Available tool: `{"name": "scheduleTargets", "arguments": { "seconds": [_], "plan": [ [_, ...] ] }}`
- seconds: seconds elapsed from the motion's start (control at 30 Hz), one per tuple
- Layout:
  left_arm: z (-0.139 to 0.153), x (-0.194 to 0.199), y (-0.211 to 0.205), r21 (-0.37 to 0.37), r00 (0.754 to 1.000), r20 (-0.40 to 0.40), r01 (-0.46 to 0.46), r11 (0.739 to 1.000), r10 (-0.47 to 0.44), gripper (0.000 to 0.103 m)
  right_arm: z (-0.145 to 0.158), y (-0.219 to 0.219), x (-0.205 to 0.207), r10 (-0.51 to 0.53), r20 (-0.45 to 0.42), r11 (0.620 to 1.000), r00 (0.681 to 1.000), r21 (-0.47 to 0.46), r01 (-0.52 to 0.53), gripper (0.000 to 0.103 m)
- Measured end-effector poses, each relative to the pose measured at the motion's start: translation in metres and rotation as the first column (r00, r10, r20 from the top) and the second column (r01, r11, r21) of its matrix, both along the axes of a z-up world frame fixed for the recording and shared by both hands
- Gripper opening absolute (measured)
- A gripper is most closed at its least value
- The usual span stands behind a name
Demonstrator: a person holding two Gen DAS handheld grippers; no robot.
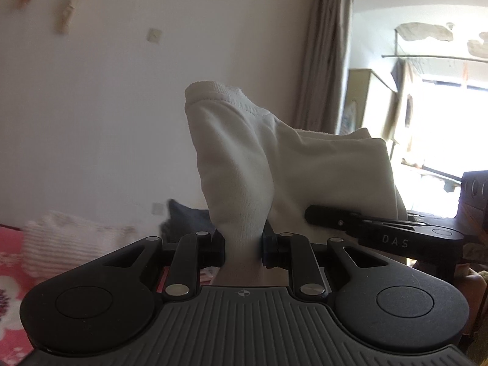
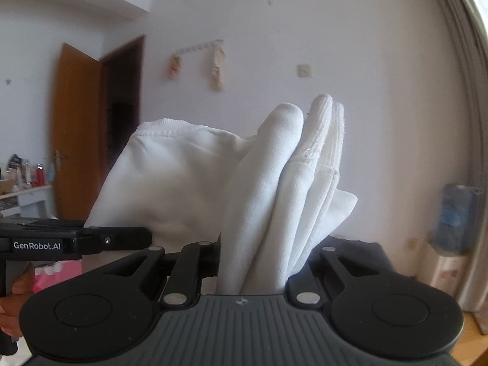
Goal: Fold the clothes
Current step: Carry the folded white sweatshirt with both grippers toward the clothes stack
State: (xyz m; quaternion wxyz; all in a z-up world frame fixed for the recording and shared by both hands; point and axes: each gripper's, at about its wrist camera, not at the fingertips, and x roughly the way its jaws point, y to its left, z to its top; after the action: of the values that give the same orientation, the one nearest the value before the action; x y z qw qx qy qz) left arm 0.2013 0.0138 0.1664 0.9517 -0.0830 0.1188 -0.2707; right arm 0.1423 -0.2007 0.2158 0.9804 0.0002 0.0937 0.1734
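Step in hand: the white garment (image 1: 244,164) was held up in the air between both grippers, well above the bed (image 1: 12,244); I judged this the carry or spread stage of a fold, with no crease yet laid flat.
Left gripper (image 1: 243,245): pinched tight on a bunched waist of the garment, the cloth rising above the jaws to a stitched hem.
Right gripper (image 2: 253,262): clamped on several stacked layers of the same garment, among them a ribbed cuff (image 2: 326,128) that stood above the jaws.
Garment's place: off any surface, stretched from one gripper to the other; the span between them sagged a little and looked already doubled.
Pose: both grippers pointed roughly level, tipped slightly down, side by side; in the left wrist view the right gripper lay just right of the garment, and in the right wrist view the left one (image 2: 128,238) lay just left of it.
Hand: fingers (image 2: 15,286) wrapped the left gripper's handle, below and left of the garment.
Background: the wall (image 1: 106,106) stood behind the garment, blurred.
Next move, as I judged: lower the garment onto the bed, keeping both pinches level so the layers landed squared.
Risk: the thick bundle in the right gripper could slip unevenly.
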Motion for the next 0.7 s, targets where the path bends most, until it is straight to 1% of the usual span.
{"name": "scheduleTargets", "arguments": {
  "seconds": [0.1,0.2,0.27,0.33,0.4,0.5,0.6,0.7],
  "plan": [
    [0.023,0.019,-0.013,-0.032,0.999,-0.029,0.038,0.999,-0.039,0.019,0.022,-0.016,0.010,-0.028,-0.019,0.999,0.999,-0.018,0.028,0.017],
    [0.045,0.035,-0.028,-0.056,0.998,-0.033,0.044,0.997,-0.045,0.018,0.051,-0.033,0.023,-0.042,-0.028,0.998,0.999,-0.037,0.041,0.017],
    [0.058,0.048,-0.036,-0.072,0.998,-0.053,0.035,0.997,-0.039,0.019,0.063,-0.046,0.040,-0.038,-0.038,0.998,0.999,-0.042,0.036,0.017],
    [0.069,0.060,-0.039,-0.085,0.996,-0.088,0.019,0.996,-0.026,0.019,0.080,-0.057,0.056,-0.026,-0.057,0.998,0.998,-0.052,0.023,0.017],
    [0.085,0.070,-0.040,-0.103,0.992,-0.124,-0.004,0.995,-0.009,0.018,0.099,-0.065,0.073,-0.007,-0.081,0.999,0.997,-0.051,0.003,0.017],
    [0.103,0.078,-0.035,-0.124,0.990,-0.139,-0.036,0.992,0.018,0.018,0.122,-0.077,0.092,0.036,-0.121,0.999,0.992,-0.003,-0.036,0.017],
    [0.118,0.090,-0.031,-0.114,0.992,-0.127,-0.040,0.993,0.026,0.019,0.140,-0.076,0.108,0.042,-0.125,0.999,0.991,0.025,-0.039,0.017],
    [0.126,0.111,-0.023,-0.095,0.992,-0.125,0.001,0.996,-0.013,0.018,0.149,-0.064,0.114,0.014,-0.108,1.000,0.994,-0.011,-0.015,0.017]
  ]
}}
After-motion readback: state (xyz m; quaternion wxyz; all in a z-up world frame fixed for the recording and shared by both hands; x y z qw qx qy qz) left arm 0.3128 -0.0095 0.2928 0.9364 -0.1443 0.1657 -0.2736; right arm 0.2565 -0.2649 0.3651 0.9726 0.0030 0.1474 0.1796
